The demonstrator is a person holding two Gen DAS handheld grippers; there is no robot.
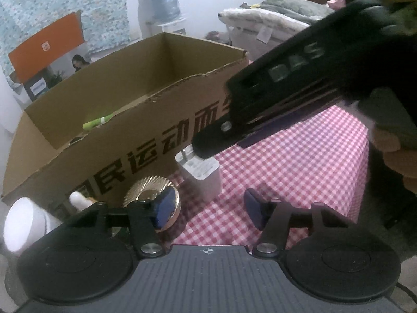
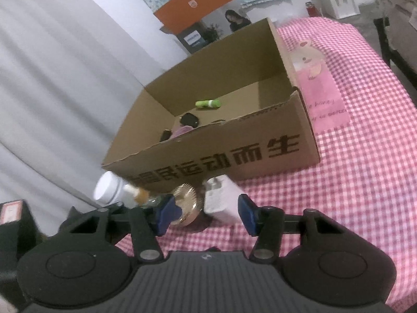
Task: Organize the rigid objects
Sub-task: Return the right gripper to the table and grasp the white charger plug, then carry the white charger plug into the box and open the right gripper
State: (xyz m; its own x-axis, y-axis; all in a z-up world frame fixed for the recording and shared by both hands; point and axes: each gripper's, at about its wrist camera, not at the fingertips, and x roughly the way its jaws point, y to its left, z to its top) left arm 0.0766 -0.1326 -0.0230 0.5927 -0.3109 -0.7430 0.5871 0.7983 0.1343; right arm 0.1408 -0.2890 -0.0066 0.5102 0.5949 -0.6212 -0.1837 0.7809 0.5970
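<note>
I bring both grippers down to the objects in front of the cardboard box (image 2: 208,154), near the front edge of the checked tablecloth (image 2: 365,182). The right gripper (image 2: 207,212) is about half open and empty, with the white charger (image 2: 221,198) just ahead between its fingers. The charger looks light, stiff and smooth; I would hold its 2 flat sides. Its long axis points toward the box, prongs up. The left gripper (image 1: 208,208) is half open and empty beside the gold round lid (image 1: 153,198).
</note>
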